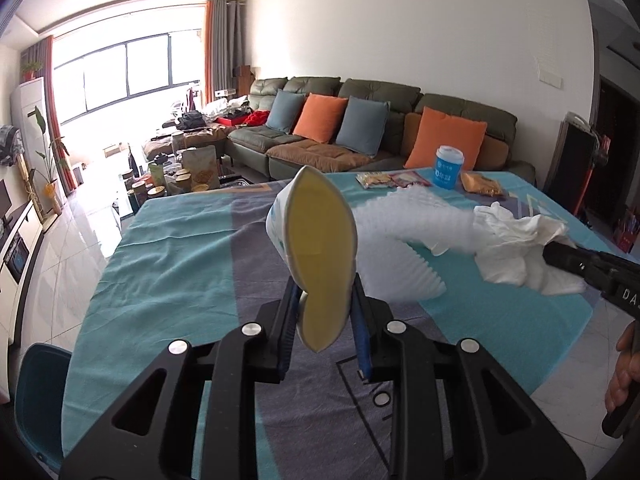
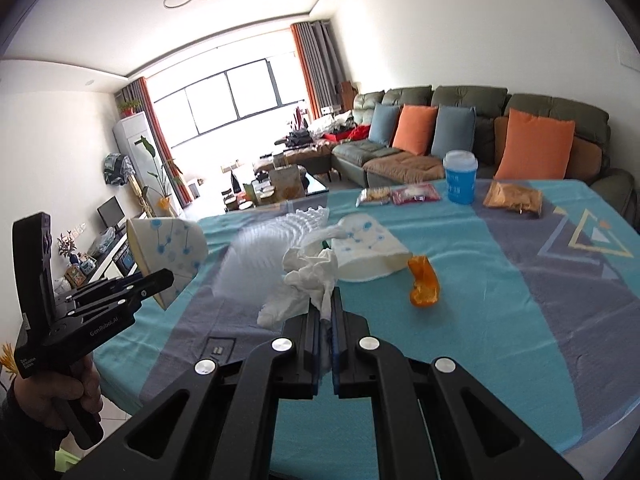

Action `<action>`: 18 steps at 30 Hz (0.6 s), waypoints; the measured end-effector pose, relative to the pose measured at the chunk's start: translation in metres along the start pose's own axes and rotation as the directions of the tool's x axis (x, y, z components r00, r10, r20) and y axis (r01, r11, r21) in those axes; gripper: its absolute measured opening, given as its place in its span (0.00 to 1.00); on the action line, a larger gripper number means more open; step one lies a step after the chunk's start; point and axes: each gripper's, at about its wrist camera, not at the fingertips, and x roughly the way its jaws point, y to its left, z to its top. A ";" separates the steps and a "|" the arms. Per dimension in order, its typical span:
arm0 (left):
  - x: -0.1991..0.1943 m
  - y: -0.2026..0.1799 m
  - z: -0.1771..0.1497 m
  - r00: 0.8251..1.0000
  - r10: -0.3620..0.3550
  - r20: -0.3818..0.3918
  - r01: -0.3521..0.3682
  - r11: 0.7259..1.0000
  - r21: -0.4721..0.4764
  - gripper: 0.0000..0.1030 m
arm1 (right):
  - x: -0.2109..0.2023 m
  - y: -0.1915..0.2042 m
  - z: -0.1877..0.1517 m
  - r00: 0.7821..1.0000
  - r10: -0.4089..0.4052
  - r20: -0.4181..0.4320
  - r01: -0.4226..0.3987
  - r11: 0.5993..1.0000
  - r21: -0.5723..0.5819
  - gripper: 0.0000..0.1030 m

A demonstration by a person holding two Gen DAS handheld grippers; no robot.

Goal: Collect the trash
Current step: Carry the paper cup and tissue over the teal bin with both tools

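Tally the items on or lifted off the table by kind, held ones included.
Paper cups: 2, squashed cup in the left gripper, crushed cup on the table
Crumpled tissue: 1, in the right gripper
White foam sheet: 1
Orange peel: 1
Snack packets: 3
Blue lidded cup: 1
Total: 9

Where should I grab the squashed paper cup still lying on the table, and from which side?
Grip the squashed paper cup across its flattened mouth edge, the end toward the orange peel. It lies on its side and is crushed thin, so coming down from above with the jaws spanning that thin edge should probably hold best.
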 end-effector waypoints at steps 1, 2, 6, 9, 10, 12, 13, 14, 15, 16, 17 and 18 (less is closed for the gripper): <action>-0.006 0.004 0.000 1.000 0.004 0.011 -0.004 1.000 -0.010 0.24 | -0.003 0.002 0.002 1.000 0.001 0.009 -0.001 1.000 -0.005 0.03; -0.010 0.007 0.000 1.000 0.005 0.020 -0.005 1.000 -0.018 0.24 | -0.005 0.005 0.004 1.000 0.002 0.019 -0.002 1.000 -0.012 0.03; -0.031 0.020 0.001 0.998 0.022 0.055 -0.020 0.999 -0.040 0.24 | -0.014 0.017 0.012 0.998 0.017 0.057 -0.015 0.999 -0.036 0.03; -0.047 0.033 0.000 0.996 0.039 0.078 -0.034 0.997 -0.062 0.24 | -0.015 0.028 0.018 0.997 0.039 0.071 -0.035 0.997 -0.068 0.03; -0.054 0.038 -0.001 0.995 0.050 0.087 -0.044 0.997 -0.069 0.24 | -0.015 0.033 0.020 0.996 0.048 0.075 -0.043 0.996 -0.074 0.03; -0.066 0.047 -0.003 0.993 0.065 0.099 -0.057 0.995 -0.085 0.24 | -0.015 0.045 0.025 0.994 0.072 0.082 -0.064 0.993 -0.096 0.03; -0.072 0.051 -0.003 0.991 0.076 0.107 -0.067 0.993 -0.093 0.24 | -0.014 0.051 0.027 0.993 0.086 0.085 -0.077 0.991 -0.110 0.03; -0.078 0.056 -0.005 0.990 0.089 0.112 -0.078 0.992 -0.100 0.24 | -0.013 0.057 0.029 0.991 0.102 0.086 -0.091 0.989 -0.121 0.03; -0.083 0.062 -0.005 0.989 0.099 0.113 -0.087 0.991 -0.106 0.24 | -0.011 0.064 0.031 0.989 0.121 0.087 -0.109 0.985 -0.135 0.03; -0.089 0.068 -0.006 0.986 0.116 0.119 -0.102 0.988 -0.120 0.24 | -0.009 0.070 0.031 0.987 0.135 0.086 -0.122 0.982 -0.146 0.03; -0.094 0.072 -0.007 0.983 0.131 0.125 -0.115 0.985 -0.131 0.24 | -0.007 0.077 0.033 0.984 0.155 0.083 -0.140 0.977 -0.159 0.03; -0.101 0.078 -0.009 0.981 0.146 0.127 -0.128 0.982 -0.139 0.24 | -0.005 0.084 0.033 0.982 0.170 0.081 -0.154 0.973 -0.170 0.03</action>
